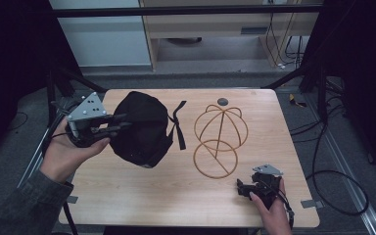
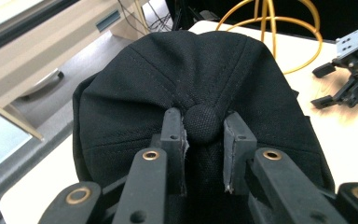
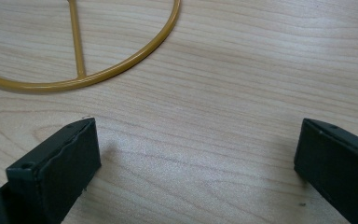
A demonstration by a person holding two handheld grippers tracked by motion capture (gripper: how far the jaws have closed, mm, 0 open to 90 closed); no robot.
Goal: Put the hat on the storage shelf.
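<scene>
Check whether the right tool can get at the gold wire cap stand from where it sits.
Probably yes. The right tool rests open on the table, and bare wood lies between it and the gold wire cap stand. The black cap is off to the left in the left tool.

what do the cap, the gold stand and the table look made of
Cap: black woven cloth, matte, with stitched seams and a fabric-covered top button. Stand: likely metal wire with a glossy gold coat; it shines along thin, evenly bent hoops. Table: pale wood or wood-look laminate, smooth, printed-looking grain.
</scene>
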